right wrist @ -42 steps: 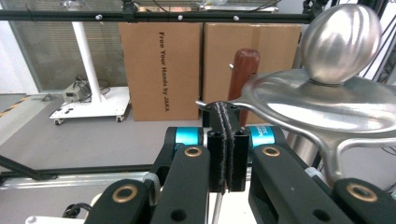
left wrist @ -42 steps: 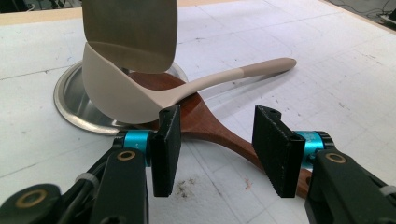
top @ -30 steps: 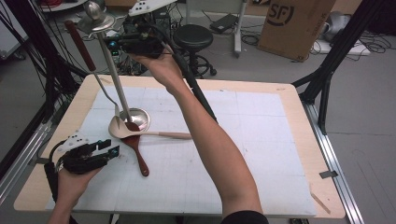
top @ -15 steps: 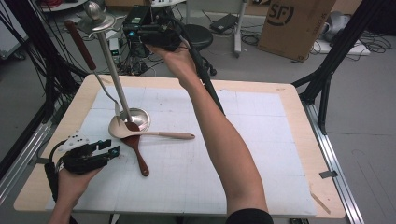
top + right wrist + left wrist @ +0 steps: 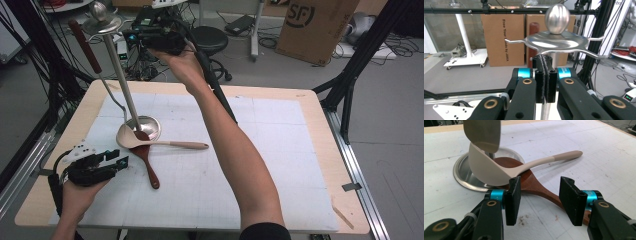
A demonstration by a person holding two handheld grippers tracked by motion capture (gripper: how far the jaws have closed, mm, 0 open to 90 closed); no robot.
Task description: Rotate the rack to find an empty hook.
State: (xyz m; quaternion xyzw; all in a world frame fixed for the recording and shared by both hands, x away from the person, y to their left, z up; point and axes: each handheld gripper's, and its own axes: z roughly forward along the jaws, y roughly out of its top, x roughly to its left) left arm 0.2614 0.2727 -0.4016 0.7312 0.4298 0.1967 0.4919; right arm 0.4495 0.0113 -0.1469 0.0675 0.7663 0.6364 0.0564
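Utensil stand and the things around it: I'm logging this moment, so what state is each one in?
Utensil stand: upright on the table.
Hung utensil: hanging from the stand's top.
Beige ladle: lying across the wooden spoon.
Wooden spoon: flat on the table.
Left gripper: open, around the spoon's handle.
Right gripper: shut, empty.

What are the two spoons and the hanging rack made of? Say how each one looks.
Beige ladle: probably silicone or plastic, matte, smooth, uniformly coloured, handle end slightly darker. Dark spoon: apparently wood, reddish-brown with a soft varnished sheen. Rack: polished metal, likely stainless steel; its round base, pole and top knob mirror the surroundings.
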